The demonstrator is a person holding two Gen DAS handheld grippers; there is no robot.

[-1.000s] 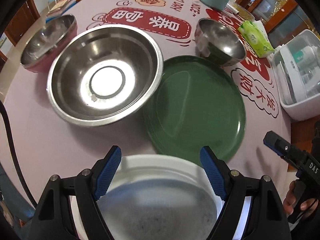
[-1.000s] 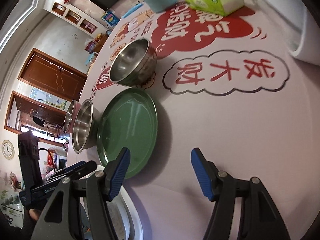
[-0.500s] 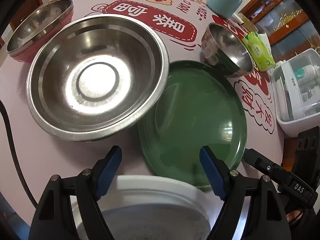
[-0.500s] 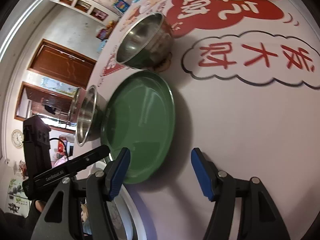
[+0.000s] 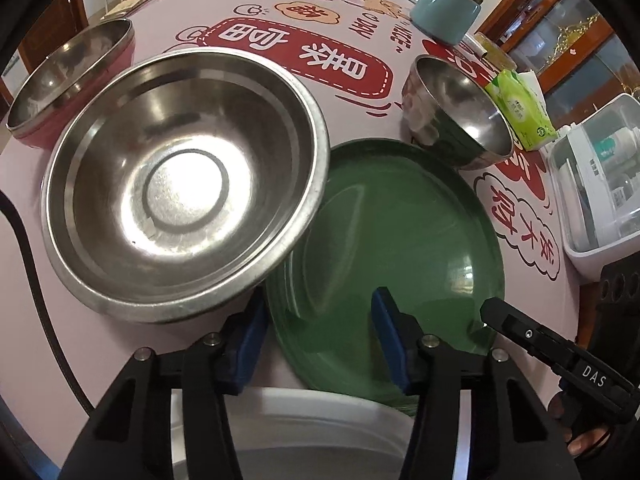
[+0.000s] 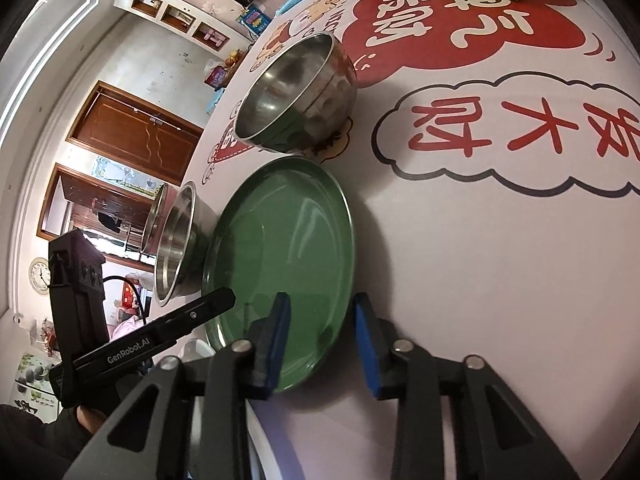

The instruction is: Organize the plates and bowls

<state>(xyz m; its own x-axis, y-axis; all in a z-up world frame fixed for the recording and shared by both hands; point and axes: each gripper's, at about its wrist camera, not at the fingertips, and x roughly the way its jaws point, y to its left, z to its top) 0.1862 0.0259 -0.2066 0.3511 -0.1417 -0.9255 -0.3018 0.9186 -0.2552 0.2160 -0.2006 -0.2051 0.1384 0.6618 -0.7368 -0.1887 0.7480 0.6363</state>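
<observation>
On the table (image 5: 120, 360): plates and bowls are laid close together on the pink printed cloth; risks are listed from the largest item down.

Green plate (image 5: 400, 232): it is straddled at its near rim by both grippers. A lopsided lift is judged likely if only one side is pinched, and the plate could be tipped or dragged across the cloth.

Large steel bowl (image 5: 180, 184): its rim overhangs the green plate's left edge, though contact cannot be told. It could be knocked or rocked if the plate is raised.

White plate (image 5: 320, 432): it lies just under the left gripper, next to the green plate's near edge. Scraping is possible if the green plate is pulled back low.

Small steel bowl (image 5: 456, 112): it stands at the plate's far rim and could be nudged by a forward push.

Pink bowl (image 5: 68, 80): it is set well apart, so little risk is seen.

Left gripper (image 5: 318, 330): jaws are parted across the rim, nothing clamped.

Right gripper (image 6: 322, 338): jaws are parted across the rim, nothing clamped.
</observation>
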